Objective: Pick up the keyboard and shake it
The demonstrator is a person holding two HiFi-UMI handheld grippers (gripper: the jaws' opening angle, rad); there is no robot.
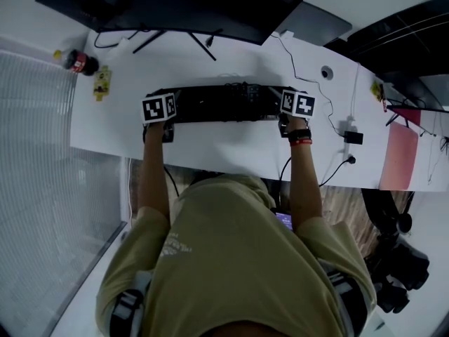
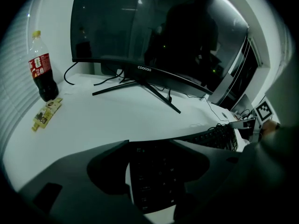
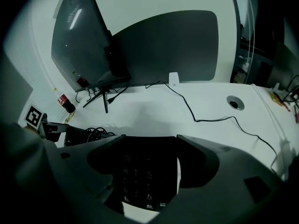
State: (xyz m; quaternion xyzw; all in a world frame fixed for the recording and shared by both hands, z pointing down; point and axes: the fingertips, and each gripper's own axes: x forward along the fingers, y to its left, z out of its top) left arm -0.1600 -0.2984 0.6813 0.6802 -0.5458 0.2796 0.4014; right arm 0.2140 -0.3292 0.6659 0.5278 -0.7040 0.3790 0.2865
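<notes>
Desk point(image 1: 231, 149), white, one. A bare strip runs between its near edge and the keyboard. More open surface lies behind, up to the monitor's stand legs.

Keyboard point(image 1: 224, 102), black, one. It lies flat at mid-desk, parallel to the near edge, with loose cables bunched at its back.

Grippers, two, one at each end of the keyboard.
- Left gripper point(image 2: 149, 141): jaws wide, with the keyboard's left end between them. A sliver of white desk shows between the outer jaw and the keyboard's edge.
- Right gripper point(image 3: 150, 135): jaws wide, with the right end and its number keys between them. The same pale gap shows at the outer jaw.

Monitor point(image 1: 182, 9), curved and dark, one, at the far edge.

Cola bottle point(image 2: 42, 73), one, upright near the far left corner. It has a yellow cap and a red label, and dark drink fills its lower part only.

Snack packet point(image 2: 46, 113), yellow, one, flat just beside the bottle.

Grommet point(image 3: 235, 102), one, on the right. A thin black cable point(image 3: 205, 119) trails past it.
</notes>
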